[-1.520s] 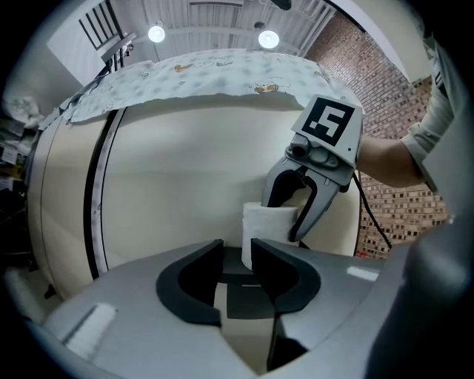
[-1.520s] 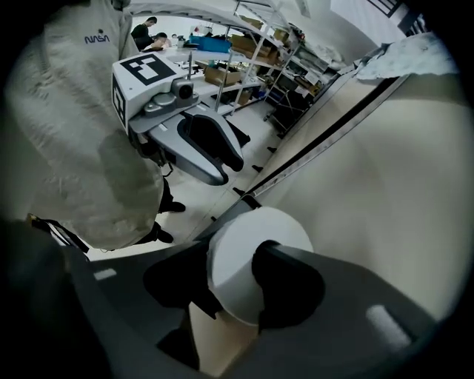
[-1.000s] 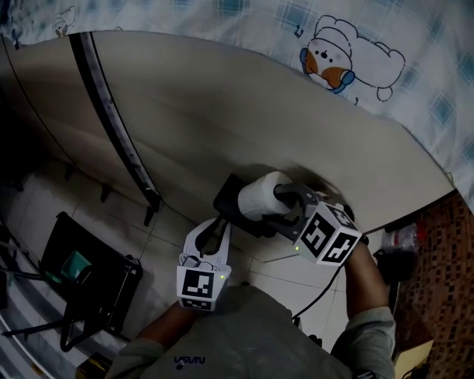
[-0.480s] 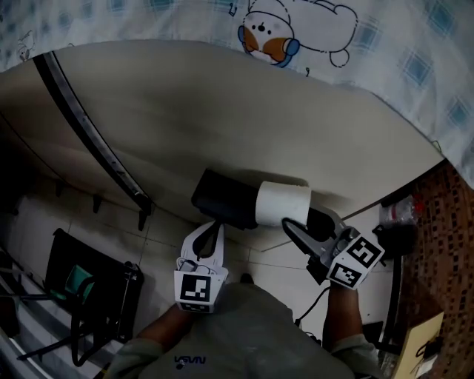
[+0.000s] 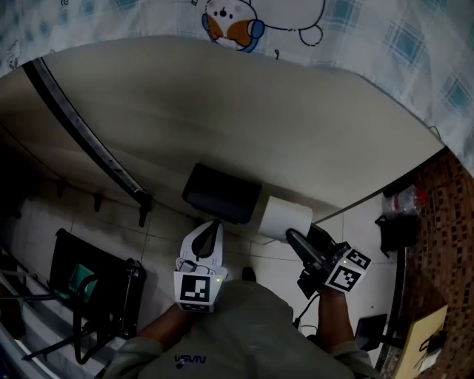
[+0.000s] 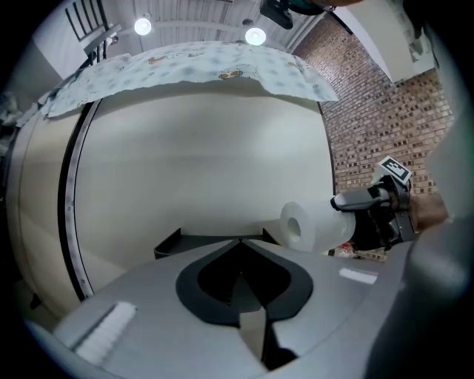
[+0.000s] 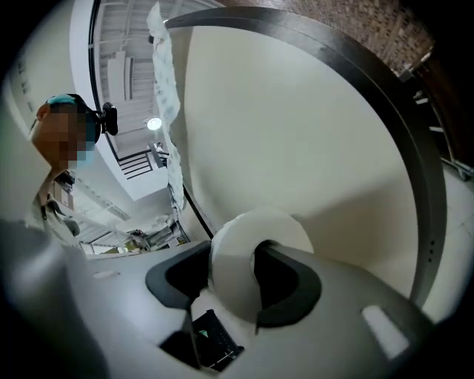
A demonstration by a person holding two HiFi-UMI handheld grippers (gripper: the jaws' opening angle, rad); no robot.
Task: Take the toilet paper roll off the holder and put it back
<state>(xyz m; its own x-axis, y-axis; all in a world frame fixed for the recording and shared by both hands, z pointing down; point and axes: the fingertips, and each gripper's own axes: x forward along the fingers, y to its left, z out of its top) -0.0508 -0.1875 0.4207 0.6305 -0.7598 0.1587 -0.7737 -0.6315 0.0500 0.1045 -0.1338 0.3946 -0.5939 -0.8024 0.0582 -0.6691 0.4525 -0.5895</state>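
In the head view the white toilet paper roll (image 5: 284, 217) hangs just right of the black holder (image 5: 222, 194) on the curved beige wall, clear of it. My right gripper (image 5: 295, 238) is shut on the roll from below; in the right gripper view the roll (image 7: 259, 226) fills the gap between the jaws of that gripper (image 7: 237, 275). My left gripper (image 5: 214, 226) is shut and empty, its tip just under the holder. The left gripper view shows its closed jaws (image 6: 241, 277), the holder (image 6: 172, 244) behind them, the roll (image 6: 311, 226) and the right gripper (image 6: 374, 211) at right.
A black strip (image 5: 81, 133) runs down the beige wall. A checked cloth with a cartoon animal (image 5: 233, 18) hangs above. A black stand (image 5: 89, 289) sits on the tiled floor at left. A brick-patterned surface (image 5: 441, 244) is at right.
My right gripper has carried the roll rightward and down, off the holder. The left gripper's jaws have closed, and it stays below the holder.
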